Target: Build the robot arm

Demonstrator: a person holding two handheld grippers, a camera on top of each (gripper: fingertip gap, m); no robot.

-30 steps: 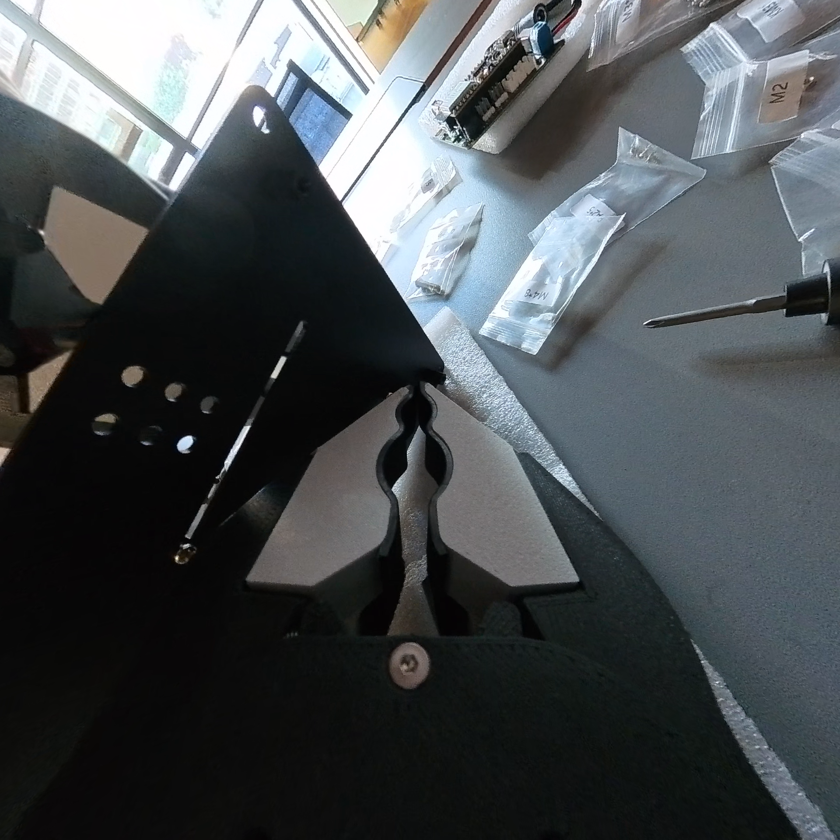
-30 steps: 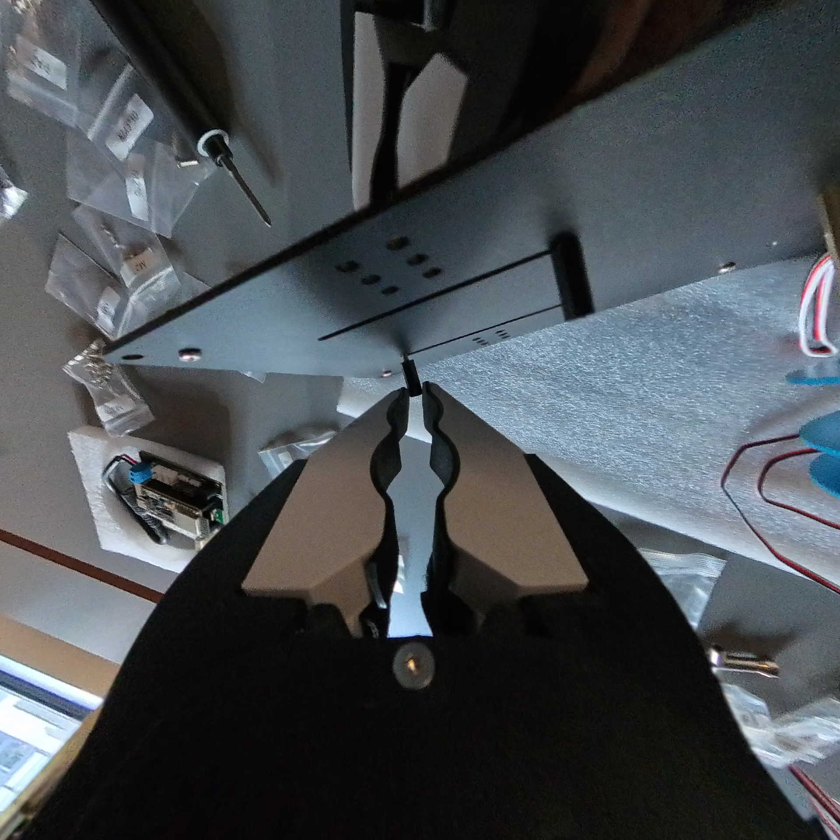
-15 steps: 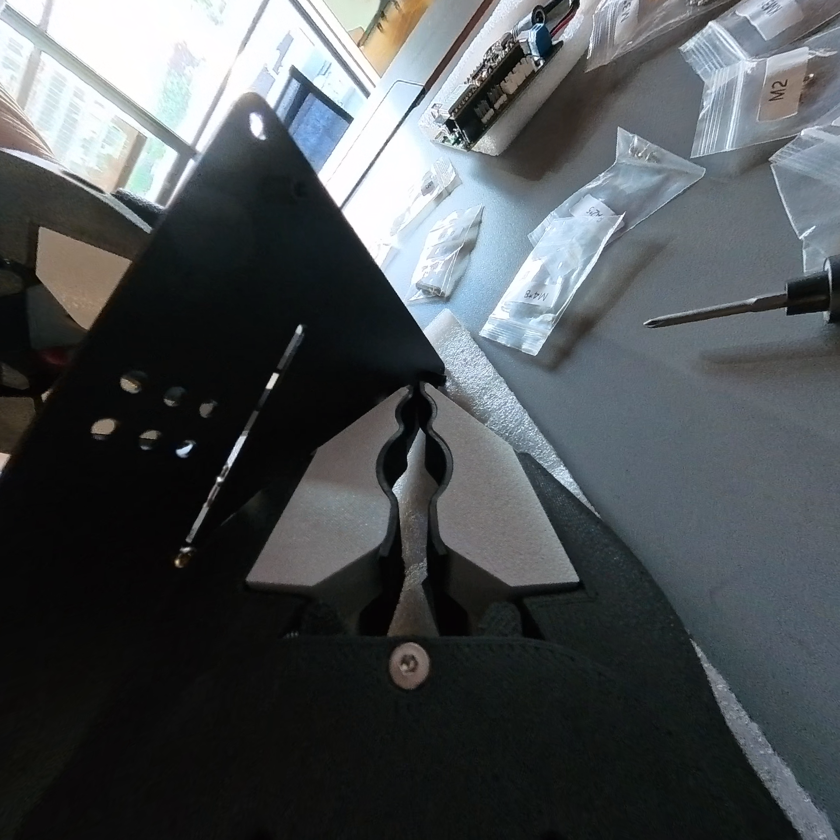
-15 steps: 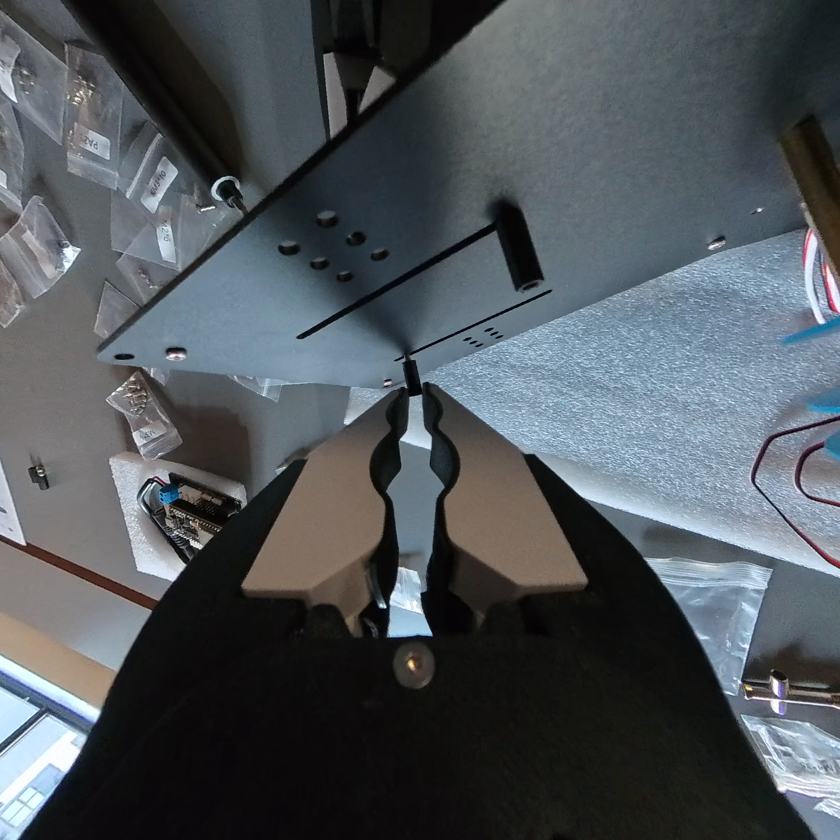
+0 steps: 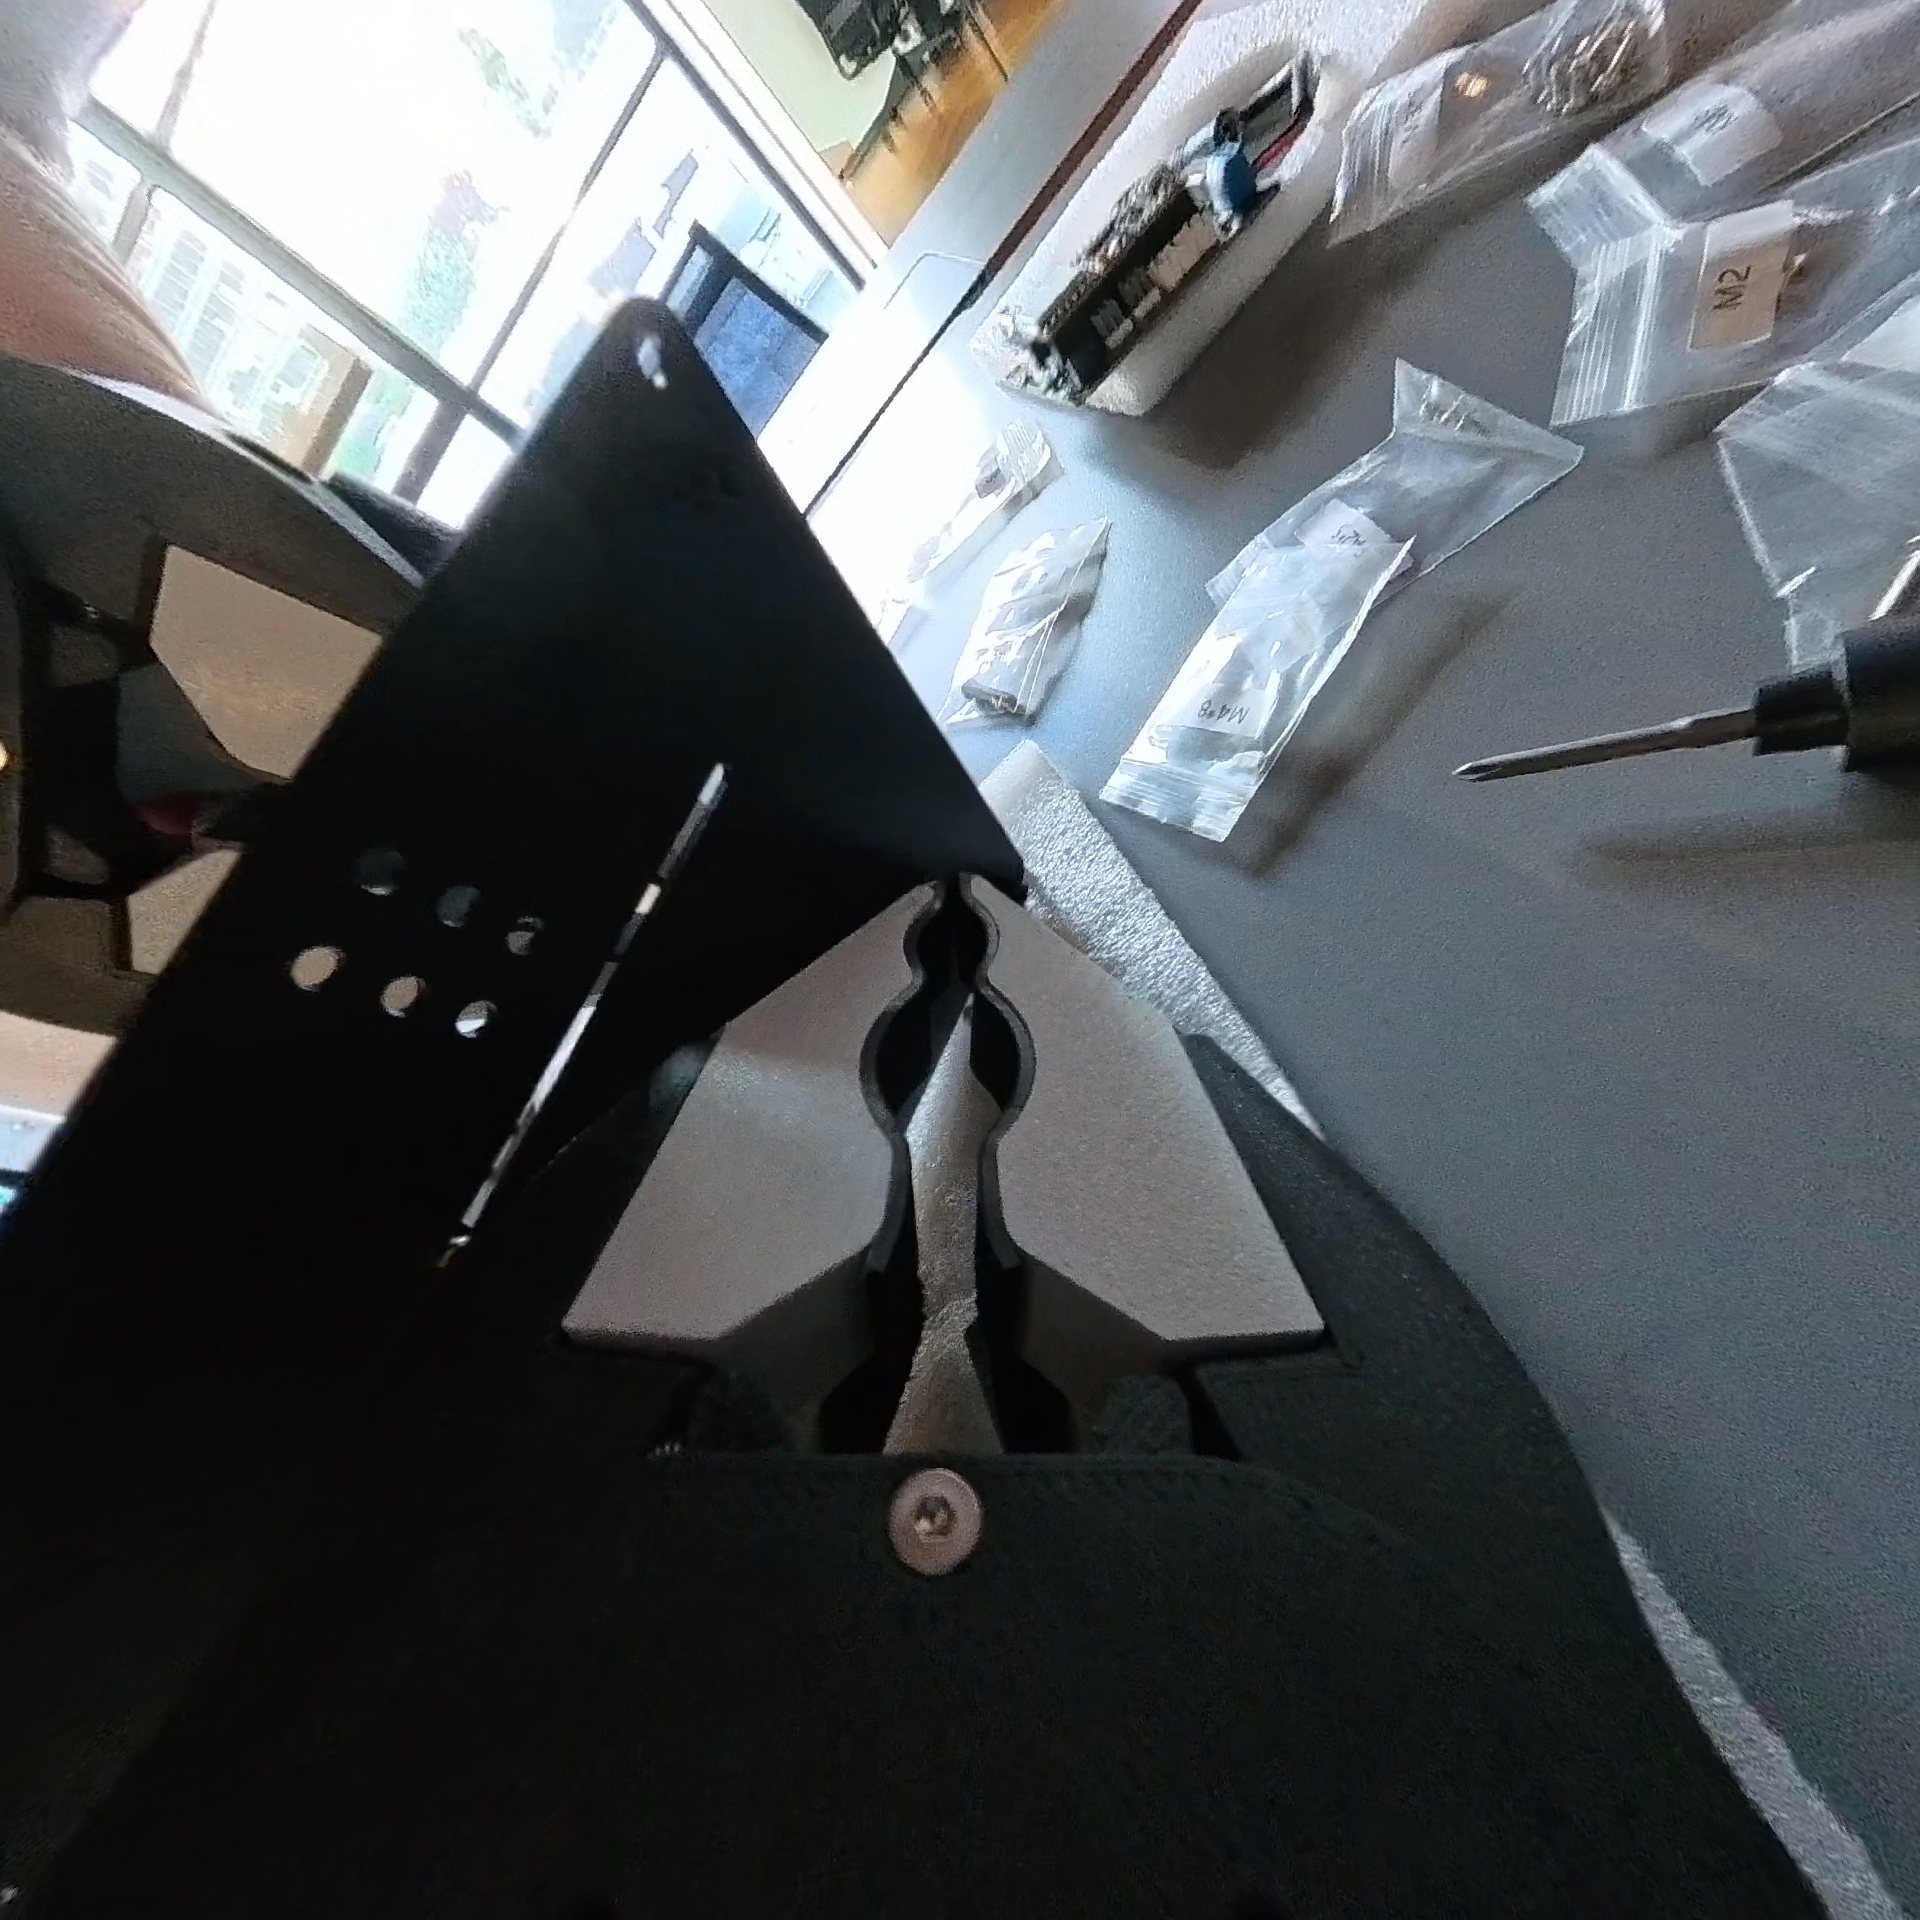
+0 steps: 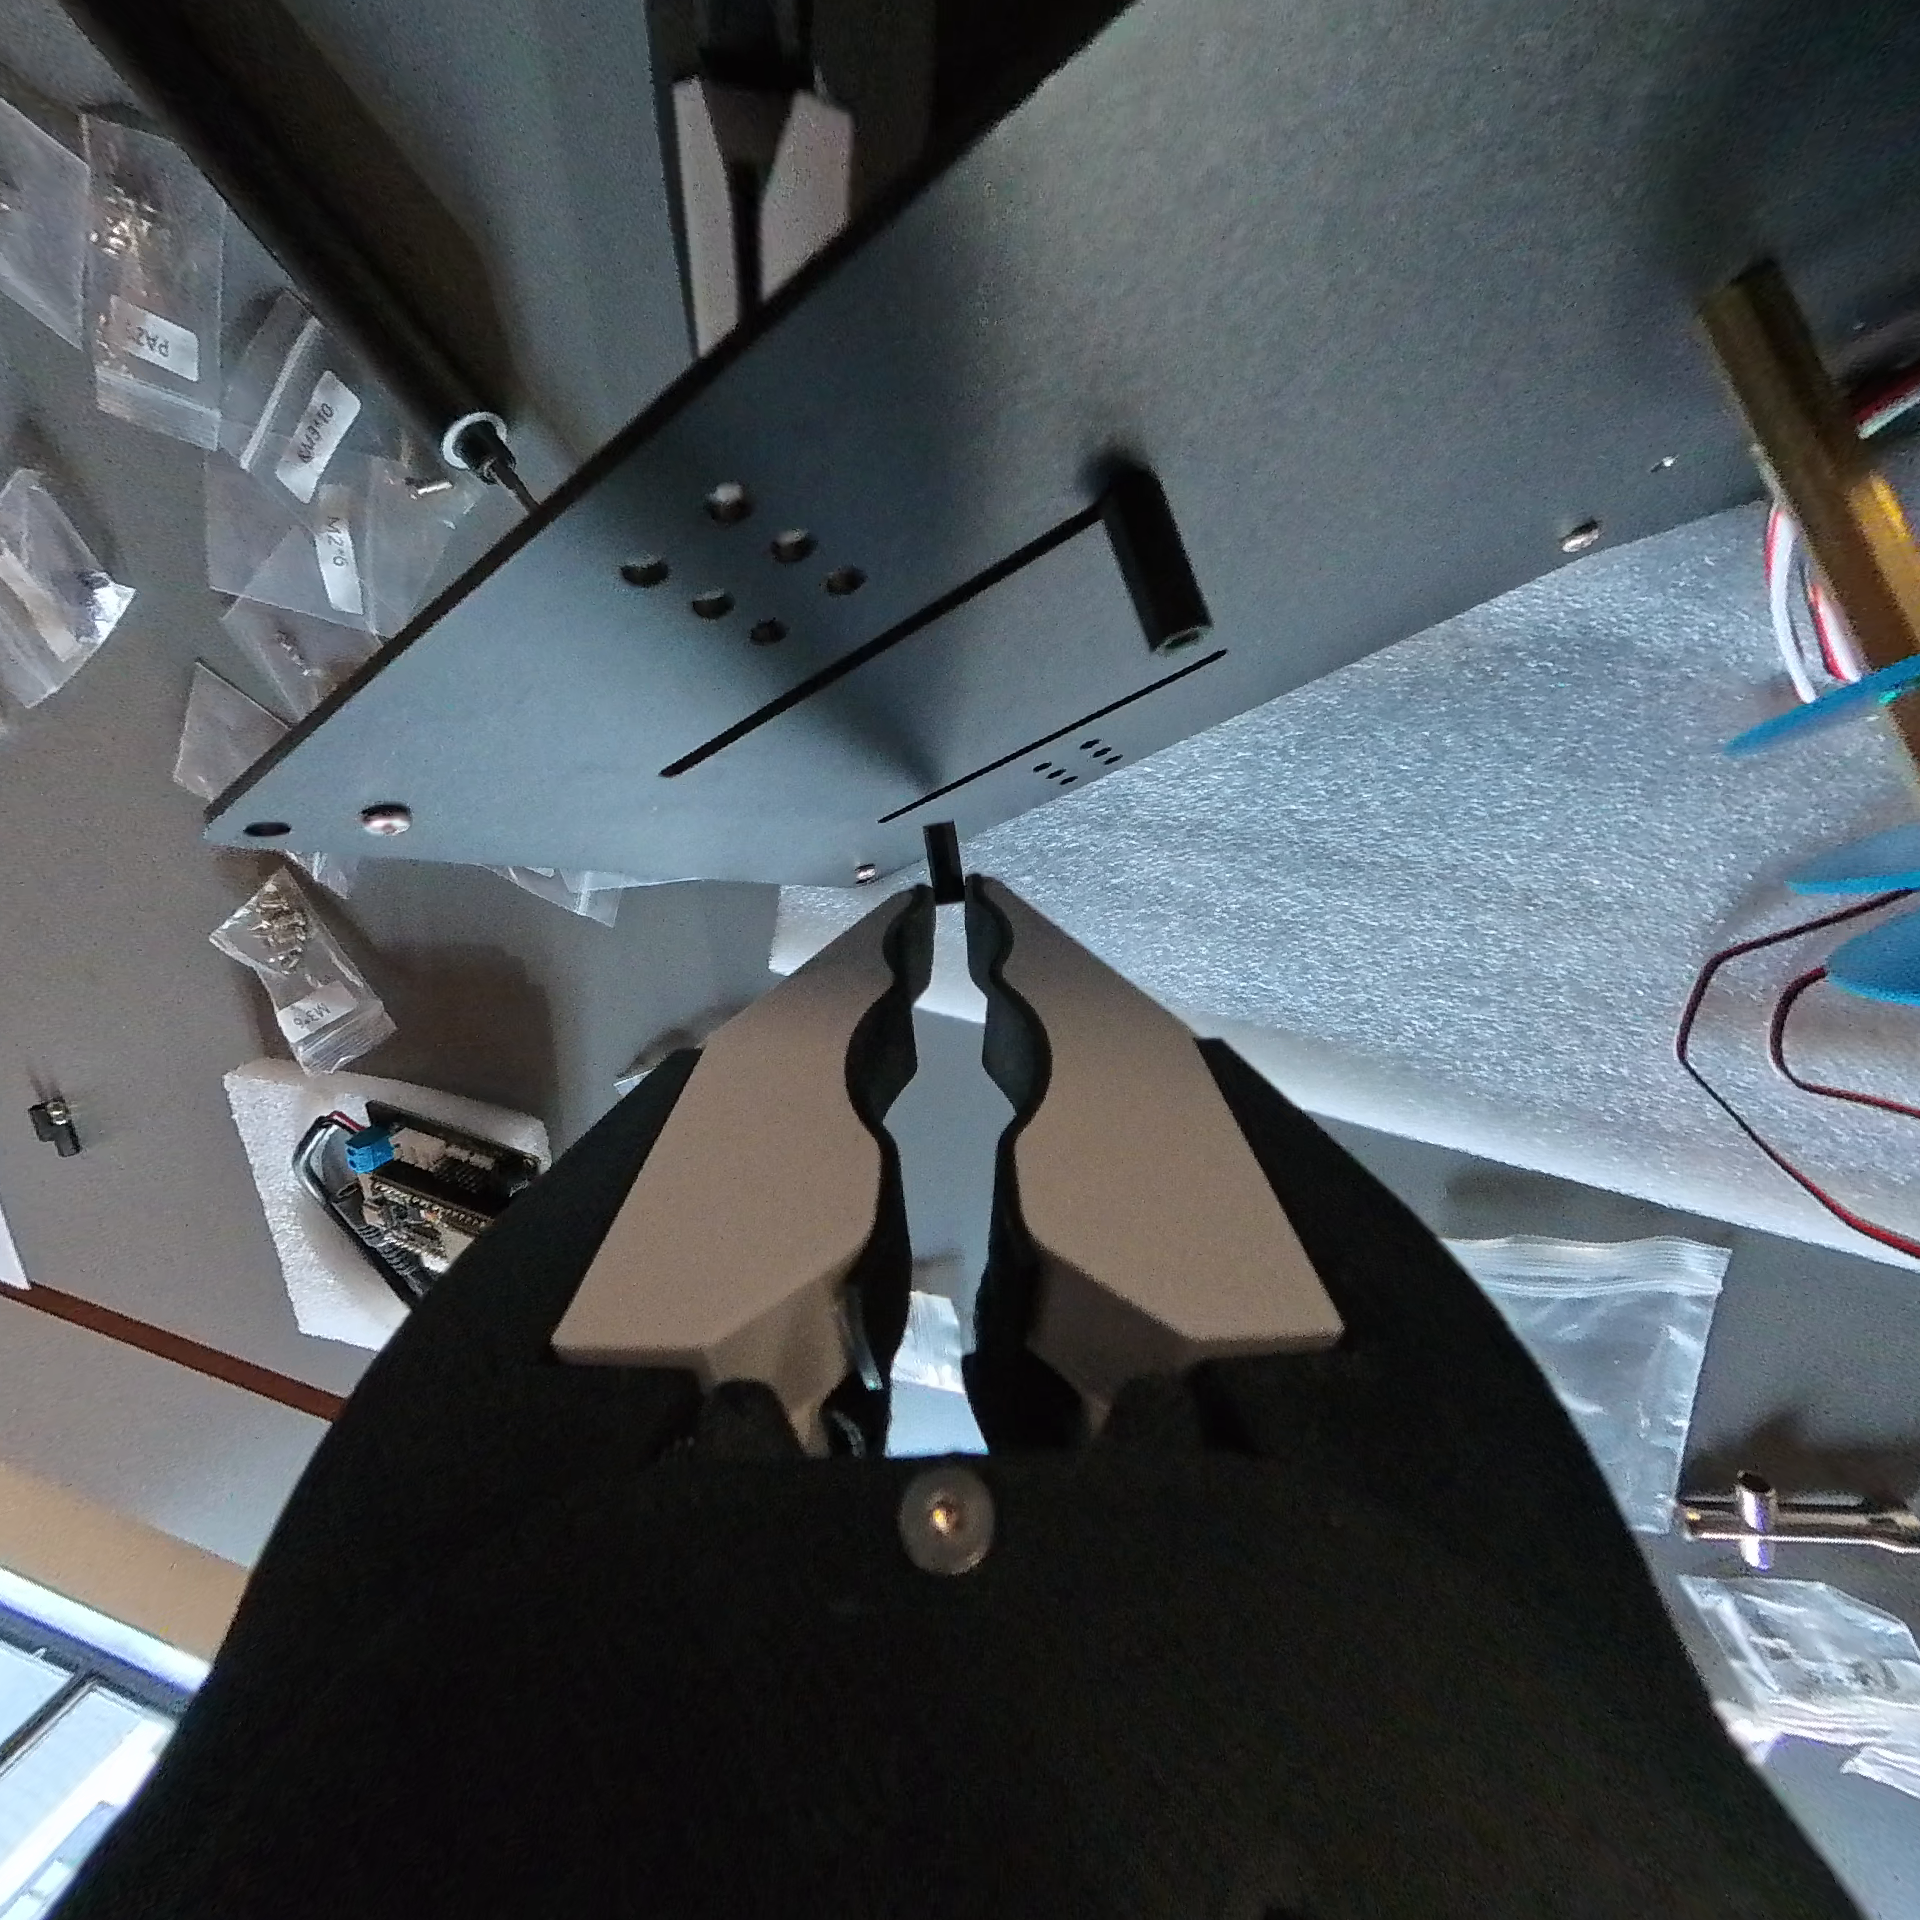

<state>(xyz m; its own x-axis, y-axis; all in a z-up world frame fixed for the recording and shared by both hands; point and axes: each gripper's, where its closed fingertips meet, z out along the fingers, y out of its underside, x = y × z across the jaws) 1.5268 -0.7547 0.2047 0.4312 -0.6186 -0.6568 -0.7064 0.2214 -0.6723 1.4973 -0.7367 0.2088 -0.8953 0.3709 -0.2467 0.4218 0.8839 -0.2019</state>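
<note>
Left claw [image 5: 961, 894] clenching the black plate's [image 5: 582, 790] corner, right claw [image 6: 943, 902] pinching a small black standoff [image 6: 943, 871] at the plate's edge, screwdriver [image 5: 1704, 717] lying at 3 o'clock on the counter [image 5: 1558, 1091].

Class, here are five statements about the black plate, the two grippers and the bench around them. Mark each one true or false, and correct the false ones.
1. The left gripper is shut on a corner of the black plate. True.
2. The black plate lies flat on the white foam sheet. False: it is held up at a tilt above the foam.
3. The right gripper pinches a small black standoff at the plate's edge. True.
4. The screwdriver is clamped in the right gripper. False: it lies on the grey table, apart from both grippers.
5. The circuit board sits on a white foam block. True.
</note>
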